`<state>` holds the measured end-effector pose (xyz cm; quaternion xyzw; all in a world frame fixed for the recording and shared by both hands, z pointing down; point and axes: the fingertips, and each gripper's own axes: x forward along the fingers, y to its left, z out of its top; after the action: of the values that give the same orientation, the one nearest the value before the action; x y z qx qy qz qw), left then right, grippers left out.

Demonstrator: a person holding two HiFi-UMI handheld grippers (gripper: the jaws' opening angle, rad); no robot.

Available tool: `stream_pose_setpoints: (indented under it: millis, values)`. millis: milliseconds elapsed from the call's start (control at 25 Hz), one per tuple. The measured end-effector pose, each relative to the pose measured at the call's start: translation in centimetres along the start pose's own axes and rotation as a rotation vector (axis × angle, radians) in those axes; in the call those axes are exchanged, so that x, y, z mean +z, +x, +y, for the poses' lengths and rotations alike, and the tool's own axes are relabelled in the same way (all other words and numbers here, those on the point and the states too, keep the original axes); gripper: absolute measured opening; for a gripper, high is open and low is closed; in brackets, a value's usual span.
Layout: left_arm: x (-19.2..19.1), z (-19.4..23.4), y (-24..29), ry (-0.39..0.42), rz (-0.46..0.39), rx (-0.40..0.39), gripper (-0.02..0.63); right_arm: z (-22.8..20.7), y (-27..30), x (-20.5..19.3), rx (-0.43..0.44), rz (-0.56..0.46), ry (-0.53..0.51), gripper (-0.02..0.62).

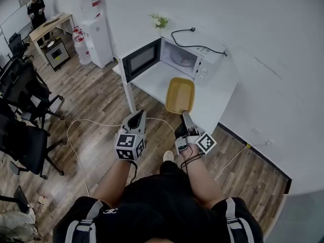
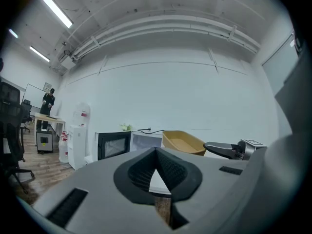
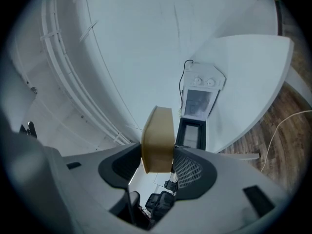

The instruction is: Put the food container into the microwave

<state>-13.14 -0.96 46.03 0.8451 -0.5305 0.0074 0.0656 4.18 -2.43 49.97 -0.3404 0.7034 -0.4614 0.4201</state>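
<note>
A tan food container point(image 1: 180, 95) hangs over the near part of the white table point(image 1: 215, 103), in front of the microwave point(image 1: 190, 59). The microwave's door point(image 1: 142, 59) stands swung open to the left, showing the cavity. My right gripper point(image 1: 185, 115) is shut on the container's near rim, and the right gripper view shows the container point(image 3: 157, 138) edge-on between the pads point(image 3: 190, 167). My left gripper point(image 1: 136, 116) hovers left of it over the floor, shut and empty. The left gripper view shows the container point(image 2: 183, 141), the open door point(image 2: 114, 145) and my right gripper point(image 2: 229, 149).
A black power cord point(image 1: 197, 40) lies on top of the microwave, with a small plant point(image 1: 160, 20) behind. A water dispenser point(image 1: 96, 34) stands at the left wall. Office chairs point(image 1: 25, 115) fill the left side. A white cable point(image 1: 76, 138) loops on the wooden floor. A person point(image 1: 36, 9) stands far back.
</note>
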Motion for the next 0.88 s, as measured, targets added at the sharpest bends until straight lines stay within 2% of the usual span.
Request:
stream_pose_setpoints:
  millis: [440,880]
  values:
    - [-0.5,2.1,4.4,0.030,0.014,-0.010,0.012,-2.9,4.3,2.1,0.003,-0.039,0.018,0.213]
    - [-0.3,5.5,15.0,0.025,0.043,-0.014,0.012,-8.6,12.8,7.3,-0.033,-0.049,0.032,0.213]
